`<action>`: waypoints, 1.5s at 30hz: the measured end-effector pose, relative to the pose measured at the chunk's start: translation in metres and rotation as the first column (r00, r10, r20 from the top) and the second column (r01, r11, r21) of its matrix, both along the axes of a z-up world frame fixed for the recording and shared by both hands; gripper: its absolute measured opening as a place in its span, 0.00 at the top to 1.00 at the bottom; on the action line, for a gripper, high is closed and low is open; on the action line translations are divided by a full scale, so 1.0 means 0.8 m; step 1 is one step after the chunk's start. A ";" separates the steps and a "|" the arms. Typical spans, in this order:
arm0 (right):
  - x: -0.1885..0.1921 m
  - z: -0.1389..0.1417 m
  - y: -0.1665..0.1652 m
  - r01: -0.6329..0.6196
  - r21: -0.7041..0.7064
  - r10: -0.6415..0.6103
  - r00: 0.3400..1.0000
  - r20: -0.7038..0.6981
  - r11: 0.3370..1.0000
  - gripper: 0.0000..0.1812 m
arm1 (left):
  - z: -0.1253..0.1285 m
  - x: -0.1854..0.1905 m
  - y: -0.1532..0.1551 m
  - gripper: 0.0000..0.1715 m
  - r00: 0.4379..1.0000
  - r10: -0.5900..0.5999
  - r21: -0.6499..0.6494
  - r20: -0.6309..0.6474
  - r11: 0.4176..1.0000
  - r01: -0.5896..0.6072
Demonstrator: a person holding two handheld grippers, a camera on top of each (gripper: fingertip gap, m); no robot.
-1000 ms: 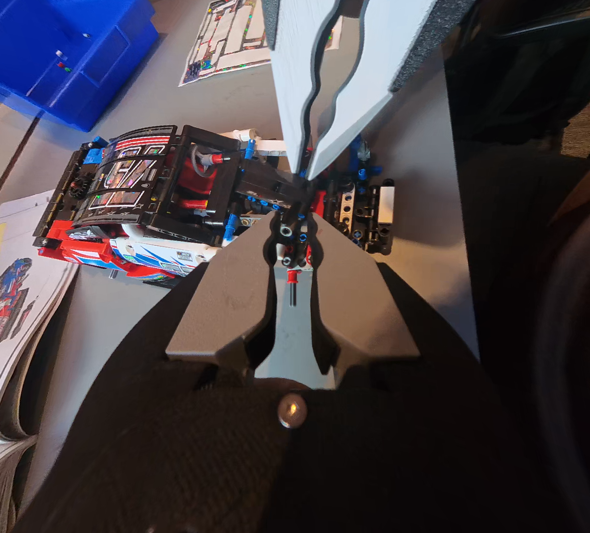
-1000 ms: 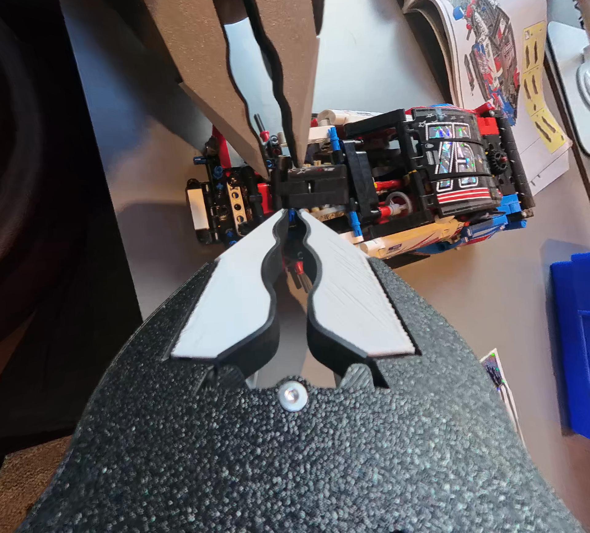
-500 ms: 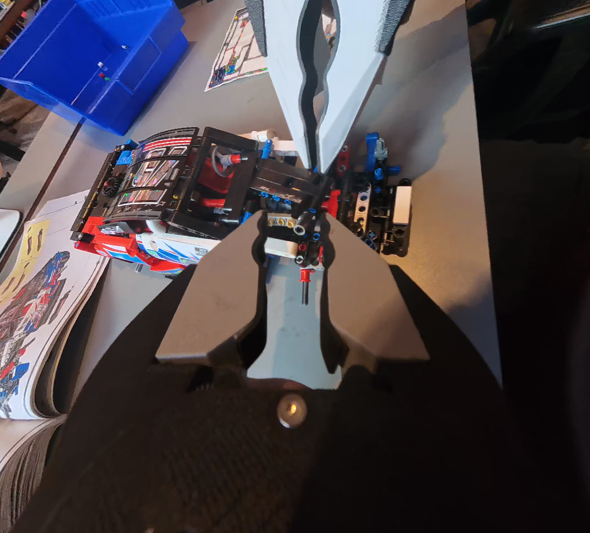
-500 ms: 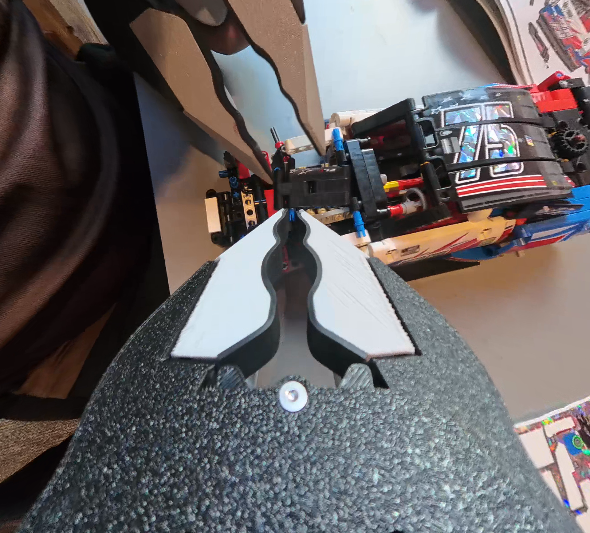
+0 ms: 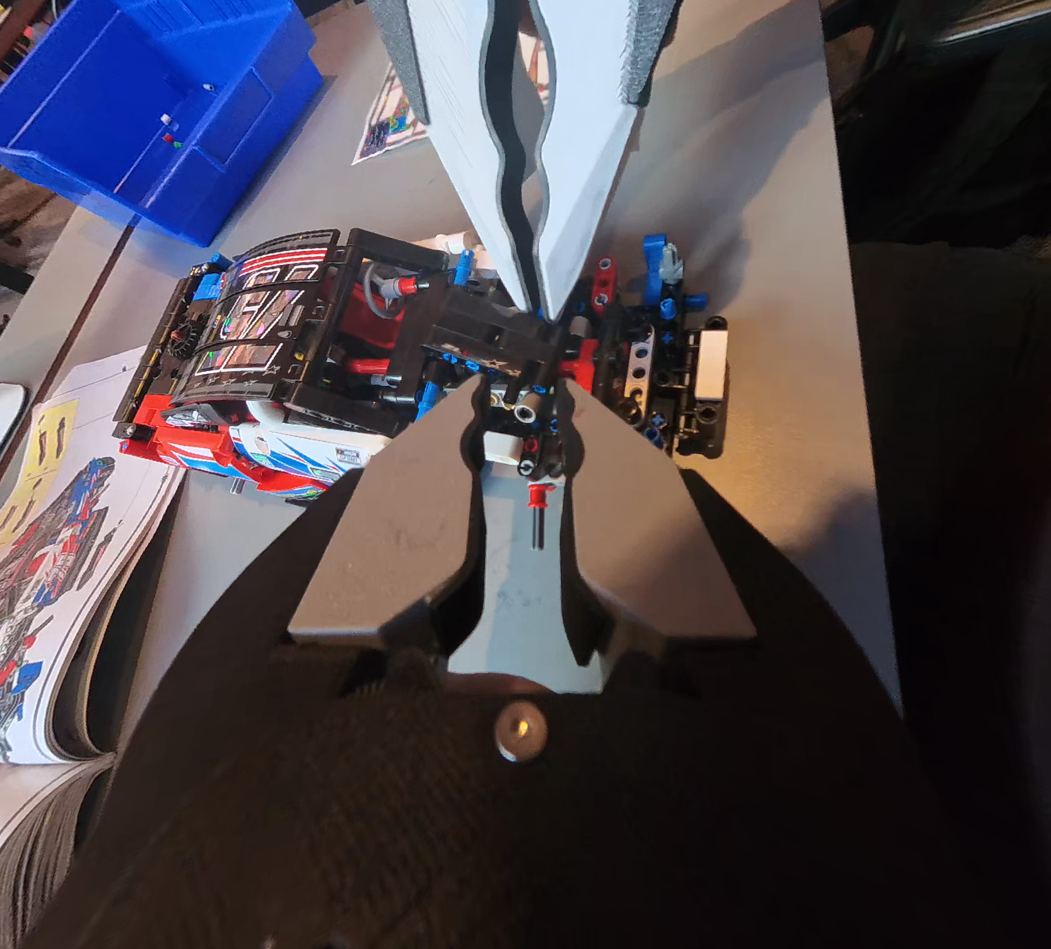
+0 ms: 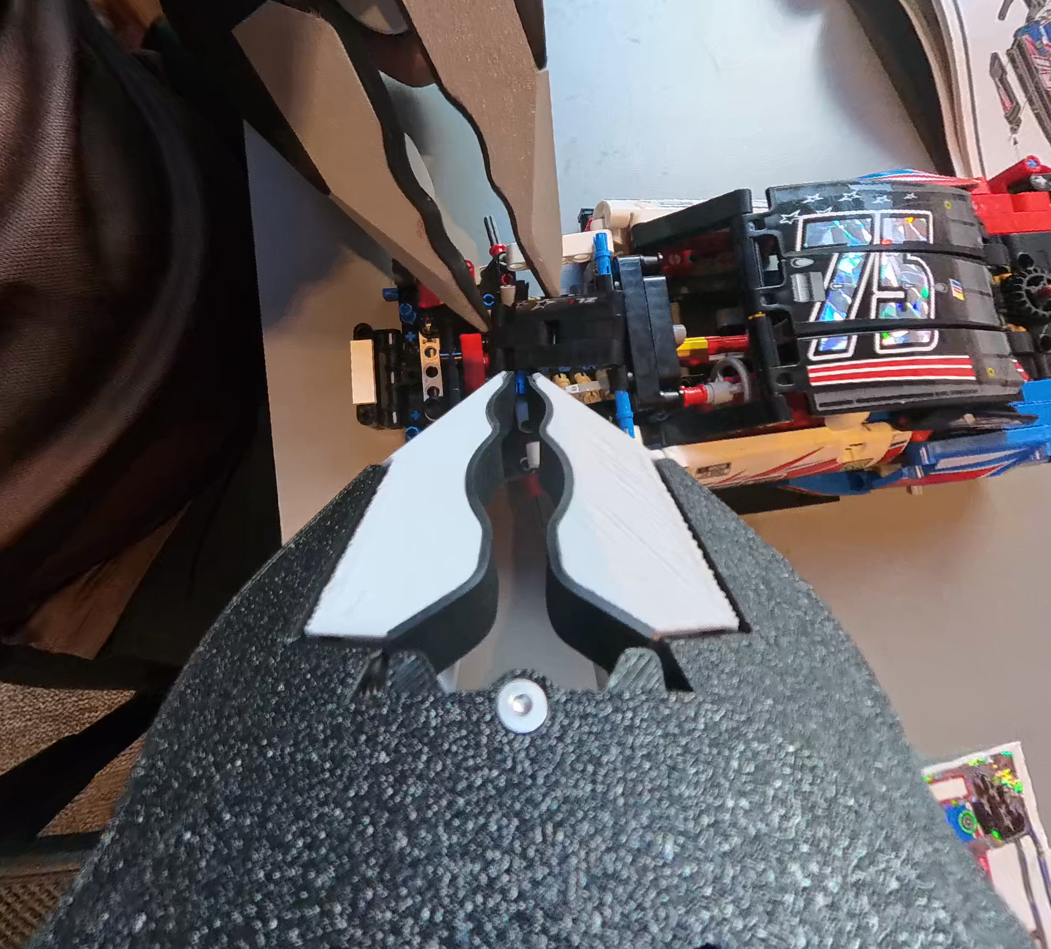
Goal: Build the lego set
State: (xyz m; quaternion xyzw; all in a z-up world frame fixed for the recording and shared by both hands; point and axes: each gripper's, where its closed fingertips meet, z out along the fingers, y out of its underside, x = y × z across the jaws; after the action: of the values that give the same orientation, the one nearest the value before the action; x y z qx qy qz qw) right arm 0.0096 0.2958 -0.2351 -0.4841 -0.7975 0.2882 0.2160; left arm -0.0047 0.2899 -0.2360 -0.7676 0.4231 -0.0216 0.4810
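Note:
The lego car (image 5: 256,330), black with red, white and blue panels, lies on the grey table (image 5: 768,194). Its bare front frame (image 5: 654,381) points at the table edge. My left gripper (image 5: 520,387) is partly open, its dark fingers on either side of a stack of black beams on the car's near side. A red axle pin (image 5: 537,495) sticks out between them. My right gripper (image 6: 518,377) is closed to a narrow gap on a small blue pin at the end of the car's black panel (image 6: 563,330). It comes down from above in the left wrist view (image 5: 537,310).
A blue bin (image 5: 159,86) with a few small parts stands at the back left. An open instruction booklet (image 5: 51,552) lies left of the car. A sticker sheet (image 5: 392,125) lies behind it. The table edge (image 5: 847,353) runs just past the car's front, with a person's dark clothing (image 6: 114,296) beyond. Both grippers' tips are close together, under 4 cm apart. About 4 cm separates my left fingertips from the red axle pin (image 5: 537,495).
My left gripper's fingers have spread a little around the car's side. Both cameras have shifted and the right view has moved closer. The right gripper's gap is unchanged.

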 end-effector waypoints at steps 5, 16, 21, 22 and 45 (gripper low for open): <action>0.002 0.002 0.004 0.001 0.000 -0.001 1.000 0.006 1.000 0.98 | -0.004 0.001 0.001 0.93 0.999 -0.002 0.016 -0.045 1.000 0.003; 0.003 0.000 -0.001 -0.031 -0.019 0.031 0.999 0.020 0.999 0.98 | 0.003 0.004 -0.001 0.88 1.000 -0.004 0.003 0.000 1.000 0.004; 0.008 0.003 0.001 -0.055 -0.019 0.056 0.998 0.027 0.998 0.97 | 0.002 0.006 -0.005 0.92 1.000 -0.024 -0.009 -0.010 1.000 0.024; 0.006 0.005 0.004 -0.049 -0.019 0.049 0.999 0.022 0.999 0.98 | 0.003 0.004 -0.003 0.89 1.000 -0.013 0.000 -0.010 1.000 0.013; 0.000 0.001 0.002 -0.097 -0.076 0.100 0.994 0.049 0.992 0.98 | 0.022 0.014 0.006 0.74 0.990 -0.133 -0.003 -0.049 0.991 0.133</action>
State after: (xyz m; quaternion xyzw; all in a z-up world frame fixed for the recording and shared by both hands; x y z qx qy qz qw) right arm 0.0097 0.2971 -0.2345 -0.4591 -0.8148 0.3146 0.1624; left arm 0.0064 0.2945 -0.2181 -0.7379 0.4849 -0.0347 0.4682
